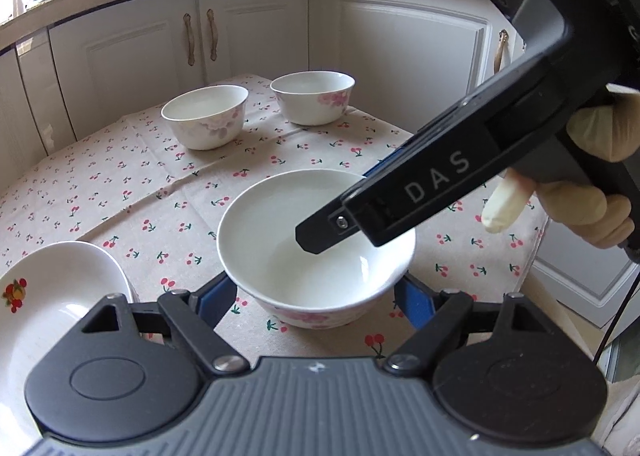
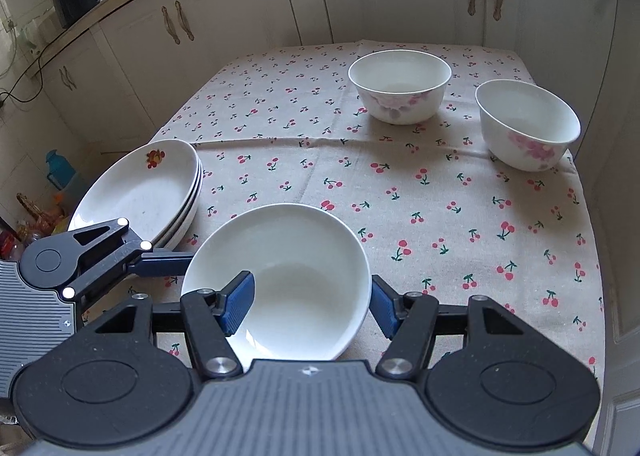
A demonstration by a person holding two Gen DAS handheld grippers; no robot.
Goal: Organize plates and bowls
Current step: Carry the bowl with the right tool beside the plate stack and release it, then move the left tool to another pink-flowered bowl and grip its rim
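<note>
1. At six o'clock on the cherry-print tablecloth (image 2: 440, 215), right under both tools, stands the near bowl (image 2: 296, 256), white inside with pink flowers on its outer wall. It appears to rest on the cloth.
2. Two matching flowered bowls stand well apart from it: the far left bowl (image 2: 400, 91) at one o'clock and the far right bowl (image 2: 528, 127) at two o'clock. A stack of plates (image 2: 140, 191) sits at nine o'clock, just beside the near bowl.
3. The left gripper (image 1: 314, 300) straddles the whole bowl, one blue pad at each side wall. The pads look to be touching or just beside the porcelain, and I cannot tell whether they press.
4. The right gripper (image 2: 312, 308) has its jaws apart across the bowl's three o'clock wall. One pad hangs inside the basin clear of the wall, and the other is at the outer rim.
5. The step in hand is likely securing this bowl so it can be nested into one at one or two o'clock.
6. To do it well, bring the inner pad out to the wall before closing, so that the rim is pinched squarely and not levered.
7. Glazed porcelain is slippery, so close gently and fully before any lift.
8. Lift straight up and level, keeping clear of the plates at nine o'clock.
9. Let one tool carry the bowl. Two opposed grips could twist it.
</note>
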